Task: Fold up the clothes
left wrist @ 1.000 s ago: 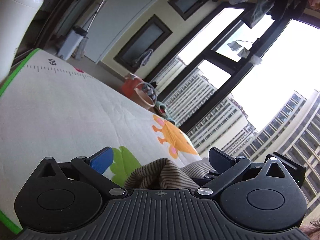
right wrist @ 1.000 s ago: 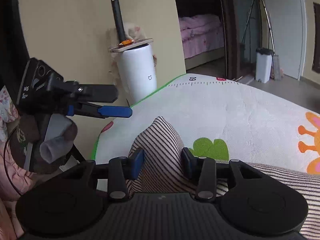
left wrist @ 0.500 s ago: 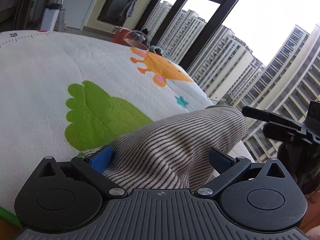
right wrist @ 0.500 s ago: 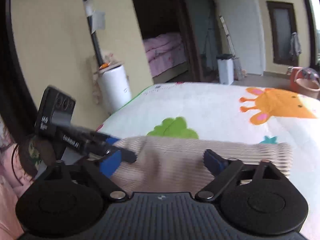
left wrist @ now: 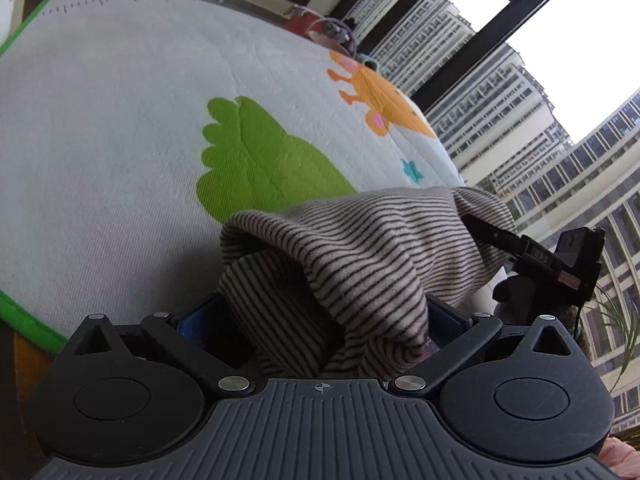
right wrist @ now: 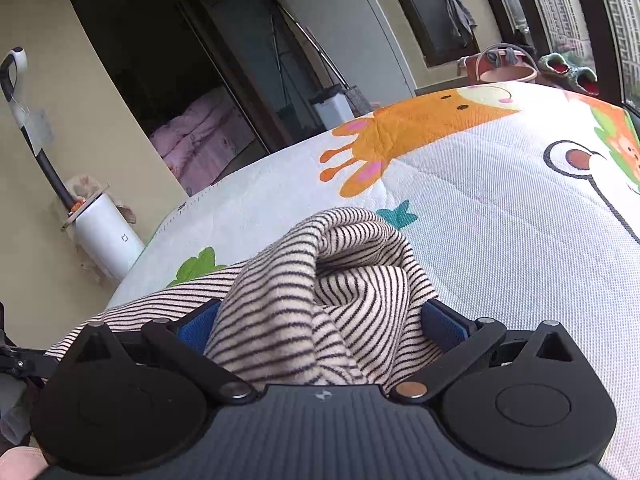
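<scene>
— Striped beige-and-black knit garment (left wrist: 360, 256): where is it?
— Bunched over a white quilted mat printed with green and orange cartoon shapes (left wrist: 120, 128), its ends lifted.
— And the left gripper (left wrist: 320, 320)?
— Clenched on one bunched end.
— The right gripper (right wrist: 320, 320)?
— Clamped on the other, blue pads (right wrist: 442, 325) pressing the cloth.

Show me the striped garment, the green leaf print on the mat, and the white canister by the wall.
striped garment (left wrist: 360, 264): left wrist view, draped fold.
green leaf print (left wrist: 260, 160): left wrist view, its middle.
white canister (right wrist: 108, 236): right wrist view, its side.
</scene>
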The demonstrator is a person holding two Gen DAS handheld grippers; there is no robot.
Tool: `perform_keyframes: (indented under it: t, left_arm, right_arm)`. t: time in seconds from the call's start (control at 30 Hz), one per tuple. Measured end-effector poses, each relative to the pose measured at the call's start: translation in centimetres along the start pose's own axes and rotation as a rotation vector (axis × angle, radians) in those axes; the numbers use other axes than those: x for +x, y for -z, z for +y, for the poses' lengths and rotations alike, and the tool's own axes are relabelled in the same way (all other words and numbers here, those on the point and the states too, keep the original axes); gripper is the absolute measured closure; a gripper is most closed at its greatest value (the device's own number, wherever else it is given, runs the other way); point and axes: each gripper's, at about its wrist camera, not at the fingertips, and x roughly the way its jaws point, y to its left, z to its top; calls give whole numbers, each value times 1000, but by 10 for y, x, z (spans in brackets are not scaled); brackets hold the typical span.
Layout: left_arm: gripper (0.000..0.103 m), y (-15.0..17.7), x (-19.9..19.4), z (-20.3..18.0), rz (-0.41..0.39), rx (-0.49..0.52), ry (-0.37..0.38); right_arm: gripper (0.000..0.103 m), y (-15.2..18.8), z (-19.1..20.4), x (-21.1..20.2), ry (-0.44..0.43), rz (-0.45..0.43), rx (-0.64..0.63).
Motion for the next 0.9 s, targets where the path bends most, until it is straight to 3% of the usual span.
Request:
perform_keyframes:
  t: [0.13, 0.27, 0.53, 0.9]
  left_arm:
    - [0, -6, 12, -10, -14, 39, -46]
    - [0, -5, 20, -15, -79, 105, -79]
    - [0, -17, 24, -9, -139, 139, -97]
    - [0, -73, 50, 9, -176, 175, -131]
  right_arm:
    - [0, 6, 2, -3, -5, -18, -10]
    - [0, 10, 4, -4, 3, -39, 5]
    - [0, 12, 15, 3, 60, -58, 29]
    - [0, -11, 22, 43, 144, -83, 69]
